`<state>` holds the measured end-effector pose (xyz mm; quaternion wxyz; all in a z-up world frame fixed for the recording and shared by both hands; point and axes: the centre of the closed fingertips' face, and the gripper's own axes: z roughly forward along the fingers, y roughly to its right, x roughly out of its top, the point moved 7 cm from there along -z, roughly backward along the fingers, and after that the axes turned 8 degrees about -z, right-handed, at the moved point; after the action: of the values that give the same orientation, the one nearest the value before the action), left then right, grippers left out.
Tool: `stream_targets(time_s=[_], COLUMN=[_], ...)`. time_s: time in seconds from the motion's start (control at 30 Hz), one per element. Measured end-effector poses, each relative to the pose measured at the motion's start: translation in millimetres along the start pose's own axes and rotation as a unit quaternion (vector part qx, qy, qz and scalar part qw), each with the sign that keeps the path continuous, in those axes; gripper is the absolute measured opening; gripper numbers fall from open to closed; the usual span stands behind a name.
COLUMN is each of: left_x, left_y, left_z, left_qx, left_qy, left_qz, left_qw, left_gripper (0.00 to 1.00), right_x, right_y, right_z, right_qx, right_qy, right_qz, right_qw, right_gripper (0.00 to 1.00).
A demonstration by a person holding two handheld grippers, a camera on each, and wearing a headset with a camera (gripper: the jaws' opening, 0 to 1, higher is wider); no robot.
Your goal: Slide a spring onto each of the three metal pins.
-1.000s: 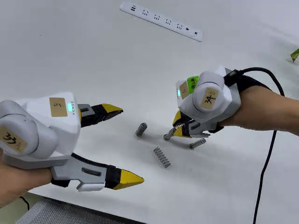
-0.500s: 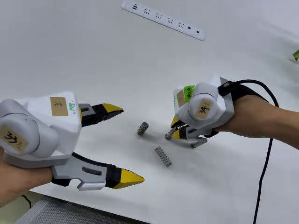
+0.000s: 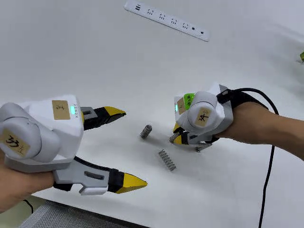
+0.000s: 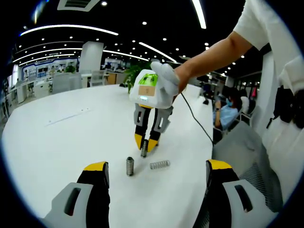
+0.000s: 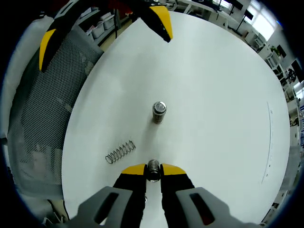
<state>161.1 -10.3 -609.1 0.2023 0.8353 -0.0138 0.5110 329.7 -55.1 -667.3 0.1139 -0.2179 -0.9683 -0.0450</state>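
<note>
My right gripper (image 3: pixel 179 138) points down at the white table (image 3: pixel 95 57) and is shut on a metal pin (image 3: pixel 174 137) that seems to carry a spring; its own view shows the yellow jaws closed around the pin (image 5: pixel 153 169). A second pin (image 3: pixel 146 131) with a spring on it stands just left, also visible as pin (image 5: pixel 159 111) and pin (image 4: pixel 129 166). A loose spring (image 3: pixel 166 159) lies in front of them. Another pin (image 3: pixel 203 147) lies partly hidden under the right gripper. My left gripper (image 3: pixel 126 147) hovers open at the near left, holding nothing.
A white power strip (image 3: pixel 166 21) lies at the far side of the table. A black cable (image 3: pixel 271 166) trails from the right hand toward the near edge. A grey mesh seat (image 5: pixel 42 118) sits beyond the table's near edge.
The right gripper has lowered and shifted slightly left toward the table, still gripping its pin. The left gripper, standing pin and loose spring have stayed put.
</note>
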Motion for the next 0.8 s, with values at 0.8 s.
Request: stream_targets(time_s=[0.8], left_x=[2.7], left_y=[2.5], left_z=[-1.1], left_qx=[-0.001], left_qy=[-0.001], left_qz=[0.002], left_qw=[1.0], left_gripper=[0.85], right_x=[-0.2], right_y=[0.5], right_z=[-4.1], right_qx=[-0.006], right_qy=[0.011], right_qz=[0.008], right_qw=[0.9999], right_gripper=[0.21])
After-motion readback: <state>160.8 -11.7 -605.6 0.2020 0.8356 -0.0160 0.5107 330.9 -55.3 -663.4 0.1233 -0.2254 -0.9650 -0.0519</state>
